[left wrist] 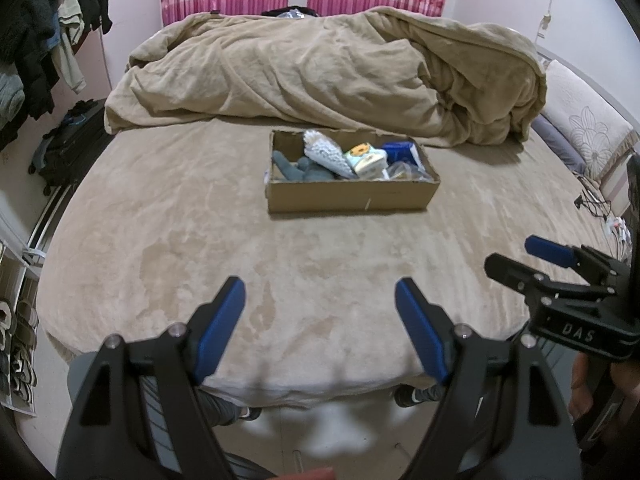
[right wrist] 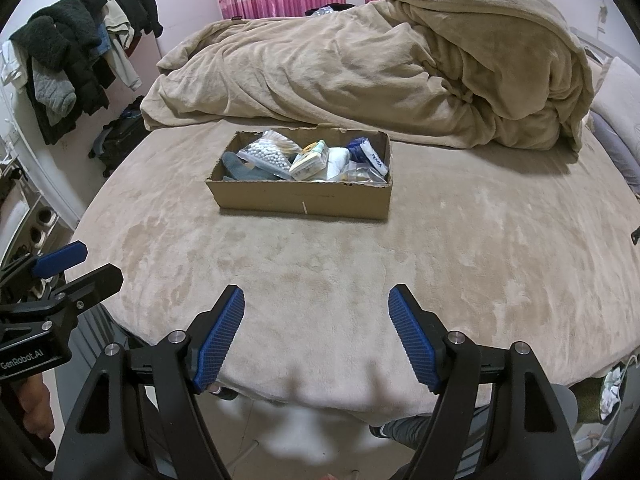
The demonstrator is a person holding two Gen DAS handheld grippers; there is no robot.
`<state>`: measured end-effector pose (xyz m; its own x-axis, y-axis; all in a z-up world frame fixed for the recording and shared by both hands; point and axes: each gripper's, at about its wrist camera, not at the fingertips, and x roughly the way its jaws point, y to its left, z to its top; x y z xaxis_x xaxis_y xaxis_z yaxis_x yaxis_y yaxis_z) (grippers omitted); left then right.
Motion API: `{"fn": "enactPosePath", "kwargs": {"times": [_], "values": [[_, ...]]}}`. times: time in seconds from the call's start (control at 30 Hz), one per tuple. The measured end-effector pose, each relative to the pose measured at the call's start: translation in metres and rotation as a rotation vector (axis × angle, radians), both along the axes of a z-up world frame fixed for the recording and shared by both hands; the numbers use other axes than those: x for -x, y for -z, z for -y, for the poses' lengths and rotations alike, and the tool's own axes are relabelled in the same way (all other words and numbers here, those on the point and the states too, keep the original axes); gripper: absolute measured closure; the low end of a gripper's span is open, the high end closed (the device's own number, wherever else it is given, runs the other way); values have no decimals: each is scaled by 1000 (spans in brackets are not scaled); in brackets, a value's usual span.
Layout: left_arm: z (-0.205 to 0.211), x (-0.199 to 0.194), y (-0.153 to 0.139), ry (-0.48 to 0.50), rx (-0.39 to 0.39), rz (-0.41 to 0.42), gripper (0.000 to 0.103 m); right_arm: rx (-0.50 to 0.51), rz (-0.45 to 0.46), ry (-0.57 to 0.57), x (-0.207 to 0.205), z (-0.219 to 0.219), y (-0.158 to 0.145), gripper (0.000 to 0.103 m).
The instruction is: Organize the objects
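Note:
A shallow cardboard box (left wrist: 348, 196) (right wrist: 300, 200) sits in the middle of the bed. It holds a bag of white beads (left wrist: 326, 152) (right wrist: 268, 154), a grey glove (left wrist: 298, 168) (right wrist: 240, 168), a small cream packet (left wrist: 366, 158) (right wrist: 308, 164), a blue box (left wrist: 400, 151) (right wrist: 368, 152) and clear bags. My left gripper (left wrist: 320, 300) (right wrist: 82, 262) is open and empty over the bed's near edge. My right gripper (right wrist: 316, 304) (left wrist: 510, 254) is open and empty beside it, on the right. Both are well short of the box.
A rumpled tan blanket (left wrist: 320, 76) (right wrist: 380, 68) is heaped across the far half of the bed (left wrist: 168, 256) (right wrist: 500, 264). Clothes hang on a rack (left wrist: 52, 40) (right wrist: 76, 64) at the left wall. A dark backpack (left wrist: 66, 148) lies on the floor. A pillow (left wrist: 580, 128) and cables lie at the right.

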<state>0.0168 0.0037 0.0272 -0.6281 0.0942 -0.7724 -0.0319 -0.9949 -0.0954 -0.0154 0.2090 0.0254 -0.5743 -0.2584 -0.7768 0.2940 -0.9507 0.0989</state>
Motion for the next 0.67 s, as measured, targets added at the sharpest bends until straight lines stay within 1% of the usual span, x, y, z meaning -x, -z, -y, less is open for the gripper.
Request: {"fn": "enactPosePath", "kwargs": {"times": [0.27, 0.43, 0.67], "values": [[-1, 2, 1, 3, 2, 3, 24, 0, 2, -1, 0, 1, 1, 25], [-4, 7, 7, 9, 7, 11, 24, -2, 3, -1, 1, 1, 1, 25], [-5, 25, 34, 15, 15, 41, 24, -2, 29, -4, 4, 7, 12, 25]]}}
